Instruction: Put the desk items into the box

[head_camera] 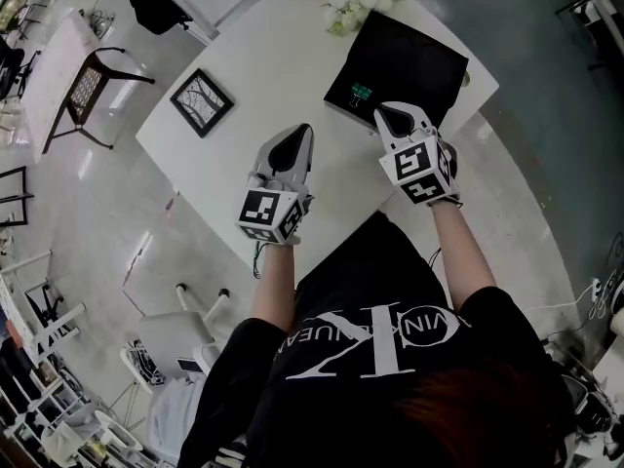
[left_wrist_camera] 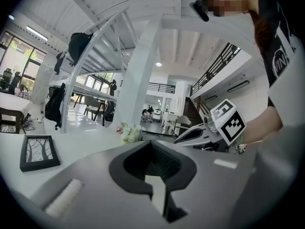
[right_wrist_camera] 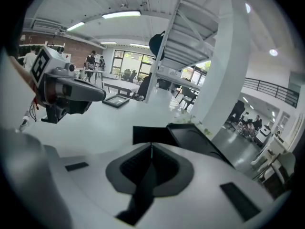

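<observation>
A shallow black box (head_camera: pixel 405 61) lies open on the far right of the white table (head_camera: pixel 244 57). A green binder clip (head_camera: pixel 361 93) rests at its near left corner. A black picture frame (head_camera: pixel 202 101) lies at the table's left. My left gripper (head_camera: pixel 304 130) hovers shut over mid-table with nothing in it. My right gripper (head_camera: pixel 382 111) is shut just short of the box's near edge, close beside the clip. In the right gripper view the box (right_wrist_camera: pixel 195 140) sits straight ahead of the jaws.
White flowers (head_camera: pixel 349 0) stand at the table's far edge beside the box; they also show in the left gripper view, flowers (left_wrist_camera: pixel 129 131). The frame (left_wrist_camera: pixel 39 151) lies left of my left gripper. Chairs (head_camera: pixel 175 344) and a side table (head_camera: pixel 93 86) stand on the floor around.
</observation>
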Tool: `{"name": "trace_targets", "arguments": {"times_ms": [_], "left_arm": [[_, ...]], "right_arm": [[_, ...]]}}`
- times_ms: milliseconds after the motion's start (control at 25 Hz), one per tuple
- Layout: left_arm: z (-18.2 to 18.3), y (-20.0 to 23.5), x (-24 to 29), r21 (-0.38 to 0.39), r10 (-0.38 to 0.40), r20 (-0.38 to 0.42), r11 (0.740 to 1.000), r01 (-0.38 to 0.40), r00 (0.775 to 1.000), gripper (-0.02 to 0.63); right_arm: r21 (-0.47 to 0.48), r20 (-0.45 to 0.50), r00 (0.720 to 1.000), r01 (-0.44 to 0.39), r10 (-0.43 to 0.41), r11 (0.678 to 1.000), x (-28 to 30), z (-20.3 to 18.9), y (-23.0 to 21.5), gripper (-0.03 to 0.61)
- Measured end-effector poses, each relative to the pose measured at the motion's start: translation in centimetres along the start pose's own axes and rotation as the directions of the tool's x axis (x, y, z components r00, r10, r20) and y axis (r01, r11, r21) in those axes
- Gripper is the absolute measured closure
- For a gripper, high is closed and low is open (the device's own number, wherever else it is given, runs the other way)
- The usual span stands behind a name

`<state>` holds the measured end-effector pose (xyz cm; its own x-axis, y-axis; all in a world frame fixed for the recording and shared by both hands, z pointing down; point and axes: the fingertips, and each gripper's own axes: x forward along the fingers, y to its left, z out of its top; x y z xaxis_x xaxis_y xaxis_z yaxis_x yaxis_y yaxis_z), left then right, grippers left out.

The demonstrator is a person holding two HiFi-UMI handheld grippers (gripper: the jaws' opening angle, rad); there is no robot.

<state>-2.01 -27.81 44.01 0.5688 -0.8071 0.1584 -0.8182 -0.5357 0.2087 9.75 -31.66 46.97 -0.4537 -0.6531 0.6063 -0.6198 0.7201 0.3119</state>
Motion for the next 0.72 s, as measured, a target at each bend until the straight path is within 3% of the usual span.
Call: {"name": "trace_targets", "arguments": {"times_ms": [360, 720], "left_arm": [[0.5, -0.9, -1.3, 0.014, -0.012, 0.013, 1.000, 0.012, 1.000, 0.603], [1.0, -1.8, -2.6, 0.030, -0.021, 0.023, 0.999, 0.020, 1.000, 0.603]], "right_arm": [[0.163, 0.072, 0.996, 0.033, -0.045, 0.986, -2.7, 0.0, -0.2, 0.561], [0.237, 0.130, 0.989, 0.040, -0.073, 0.971, -5.2, 0.0, 0.2, 0.565]]}}
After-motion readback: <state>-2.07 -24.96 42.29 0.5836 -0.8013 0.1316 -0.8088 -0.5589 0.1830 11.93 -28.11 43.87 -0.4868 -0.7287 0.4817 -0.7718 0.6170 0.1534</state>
